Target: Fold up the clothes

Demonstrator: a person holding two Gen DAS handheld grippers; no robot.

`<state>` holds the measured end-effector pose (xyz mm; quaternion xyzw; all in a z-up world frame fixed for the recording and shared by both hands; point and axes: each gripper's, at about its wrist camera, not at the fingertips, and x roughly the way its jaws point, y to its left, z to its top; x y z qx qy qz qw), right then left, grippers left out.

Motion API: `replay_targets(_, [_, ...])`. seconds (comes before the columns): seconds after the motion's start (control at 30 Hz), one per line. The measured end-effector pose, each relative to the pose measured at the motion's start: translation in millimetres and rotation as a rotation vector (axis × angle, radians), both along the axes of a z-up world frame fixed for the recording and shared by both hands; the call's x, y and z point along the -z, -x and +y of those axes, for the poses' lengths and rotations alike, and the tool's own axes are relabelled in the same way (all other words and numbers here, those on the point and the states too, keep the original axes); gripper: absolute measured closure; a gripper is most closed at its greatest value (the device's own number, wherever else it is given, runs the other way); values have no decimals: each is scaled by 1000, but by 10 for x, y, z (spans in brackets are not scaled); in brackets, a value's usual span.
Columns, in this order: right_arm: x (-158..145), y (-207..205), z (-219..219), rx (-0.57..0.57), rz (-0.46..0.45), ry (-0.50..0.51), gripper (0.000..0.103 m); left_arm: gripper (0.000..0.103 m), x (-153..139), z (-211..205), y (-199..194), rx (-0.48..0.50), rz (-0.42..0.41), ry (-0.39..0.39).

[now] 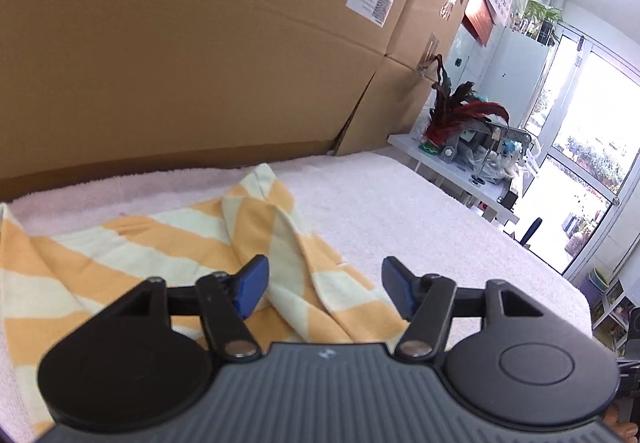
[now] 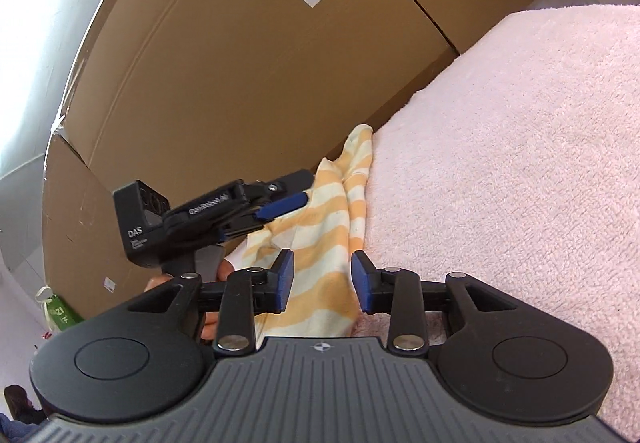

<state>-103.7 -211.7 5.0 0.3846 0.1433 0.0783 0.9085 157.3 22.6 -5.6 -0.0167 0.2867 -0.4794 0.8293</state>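
An orange-and-cream striped garment lies rumpled on a pink terry-covered surface, with a raised fold running toward the camera. My left gripper hovers low over that fold, blue pads apart and not pressing the cloth. In the right wrist view the same garment lies along the left edge of the pink surface. My right gripper is open just above its near end, and the stripes show in the gap. The left gripper, held by a hand, reaches in from the left over the cloth.
Large cardboard boxes stand close behind the surface, also filling the back of the right wrist view. A white side table with red feathers and clutter stands past the far end, near a bright glass door.
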Motion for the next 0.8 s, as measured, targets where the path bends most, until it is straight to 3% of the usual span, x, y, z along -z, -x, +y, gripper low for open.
replay_targets(0.13, [2, 84, -30, 11, -7, -40, 72, 77, -4, -65, 86, 26, -43, -7])
replay_targets(0.27, [13, 93, -29, 22, -19, -57, 72, 96, -4, -50, 81, 35, -27, 19])
replay_targets(0.37, [39, 49, -28, 29, -23, -65, 72, 103, -24, 23, 41, 19, 1, 76])
replay_targets(0.57, [80, 14, -16, 35, -19, -61, 72, 103, -106, 212, -63, -45, 42, 175])
replay_targets(0.8, [78, 5, 4, 44, -6, -33, 71, 99, 22, 163, -194, -13, 168, 104])
